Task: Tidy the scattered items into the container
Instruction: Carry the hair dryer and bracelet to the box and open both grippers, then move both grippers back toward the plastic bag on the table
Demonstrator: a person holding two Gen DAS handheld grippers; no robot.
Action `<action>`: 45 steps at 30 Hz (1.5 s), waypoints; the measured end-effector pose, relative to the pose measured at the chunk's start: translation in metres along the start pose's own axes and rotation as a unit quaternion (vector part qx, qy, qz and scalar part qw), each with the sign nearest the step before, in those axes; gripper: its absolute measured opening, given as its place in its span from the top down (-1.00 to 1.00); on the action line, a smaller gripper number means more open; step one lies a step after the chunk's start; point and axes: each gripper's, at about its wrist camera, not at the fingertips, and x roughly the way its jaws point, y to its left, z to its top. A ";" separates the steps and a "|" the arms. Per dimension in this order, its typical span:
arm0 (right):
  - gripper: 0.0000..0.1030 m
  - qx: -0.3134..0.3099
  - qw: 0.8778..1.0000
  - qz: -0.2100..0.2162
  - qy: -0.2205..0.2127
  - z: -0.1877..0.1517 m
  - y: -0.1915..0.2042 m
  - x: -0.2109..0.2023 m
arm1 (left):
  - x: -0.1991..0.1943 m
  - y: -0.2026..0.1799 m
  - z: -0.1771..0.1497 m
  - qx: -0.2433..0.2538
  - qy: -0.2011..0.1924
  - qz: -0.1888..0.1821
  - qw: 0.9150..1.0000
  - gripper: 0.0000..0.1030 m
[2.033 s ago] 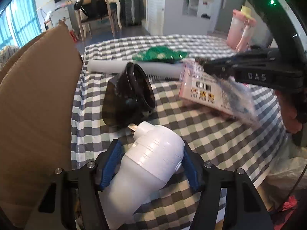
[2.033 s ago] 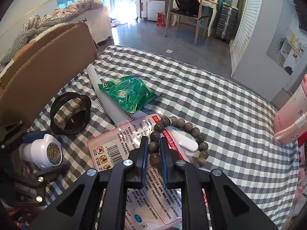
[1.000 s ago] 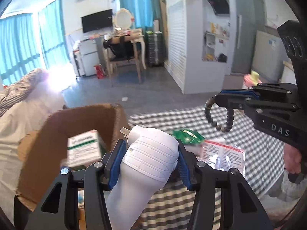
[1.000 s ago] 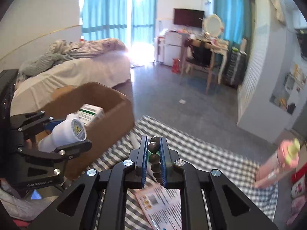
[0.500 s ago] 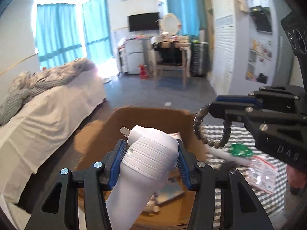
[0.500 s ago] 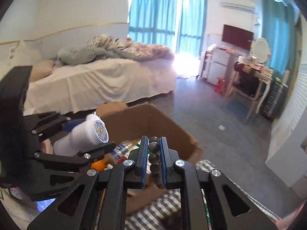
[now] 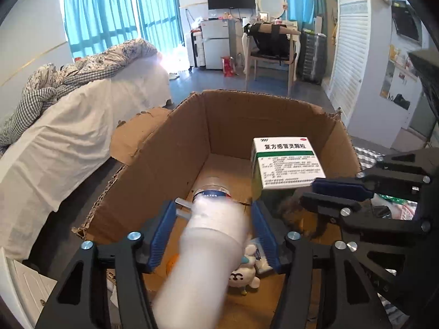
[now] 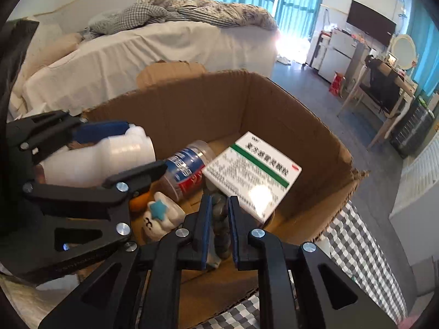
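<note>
Both grippers are over the open cardboard box (image 7: 175, 148), also in the right wrist view (image 8: 274, 104). My left gripper (image 7: 214, 233) has opened; the white plug adapter (image 7: 208, 246) sits blurred between its blue pads (image 7: 162, 233), slipping down. It also shows in the right wrist view (image 8: 109, 156). My right gripper (image 8: 219, 219) has its jaws slightly apart with the dark bead bracelet (image 8: 221, 227) hanging between them, blurred. From the left wrist view the right gripper (image 7: 329, 194) looks open over the box.
Inside the box lie a white and green medicine box (image 7: 285, 161), a clear bottle with a blue label (image 8: 186, 170), a small white plush toy (image 8: 162, 216) and an orange item (image 8: 138, 203). The checkered table (image 8: 365, 257) lies right of the box. A bed (image 7: 68, 115) stands to the left.
Both grippers moved lower over the box. The left jaws opened and the plug adapter is slipping out. The right jaws loosened around the bracelet.
</note>
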 end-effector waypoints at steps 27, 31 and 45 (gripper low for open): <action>-0.53 0.184 0.972 -0.144 -0.033 -0.181 -0.160 -0.139 | -0.062 -0.182 -0.022 0.132 -0.056 -0.173 0.974 -1.00; -0.54 0.164 0.980 -0.116 0.008 -0.217 -0.151 -0.120 | -0.041 -0.209 -0.032 0.127 -0.026 -0.176 0.976 -1.00; -0.54 0.150 0.987 -0.064 0.017 -0.247 -0.139 -0.104 | 0.016 -0.235 -0.048 0.121 0.037 -0.146 0.981 -0.86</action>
